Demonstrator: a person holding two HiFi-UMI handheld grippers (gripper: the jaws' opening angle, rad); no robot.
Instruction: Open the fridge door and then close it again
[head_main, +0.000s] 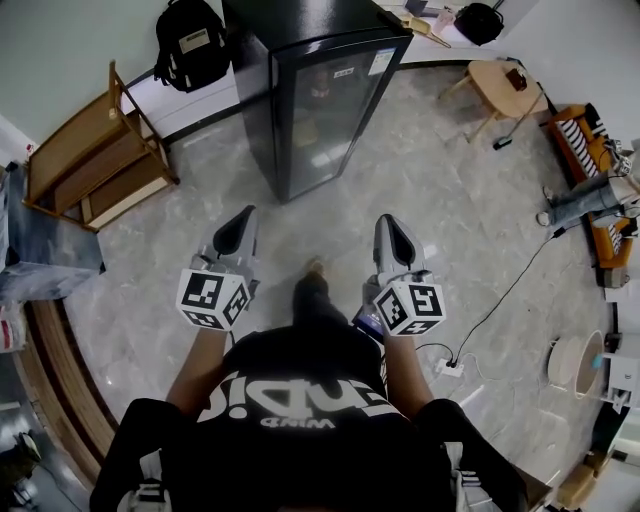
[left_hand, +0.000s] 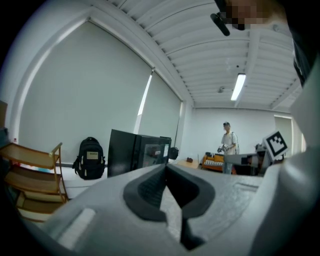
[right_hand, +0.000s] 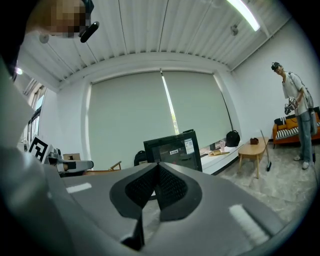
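Observation:
A black fridge (head_main: 320, 95) with a glass door stands ahead of me on the marble floor, door shut. It also shows in the left gripper view as the fridge (left_hand: 137, 152) and in the right gripper view as the fridge (right_hand: 174, 147). My left gripper (head_main: 244, 215) and right gripper (head_main: 388, 222) are held side by side in front of my body, both pointing at the fridge and well short of it. The left gripper (left_hand: 166, 167) is shut with nothing in it. The right gripper (right_hand: 158, 165) has its pads pressed together, also holding nothing.
A wooden shelf (head_main: 95, 160) stands at the left and a black backpack (head_main: 190, 40) leans on the wall beside the fridge. A small wooden table (head_main: 505, 85) and an orange sofa (head_main: 585, 140) are at the right, with a person (right_hand: 295, 95) standing there. A cable and power strip (head_main: 450, 367) lie by my right foot.

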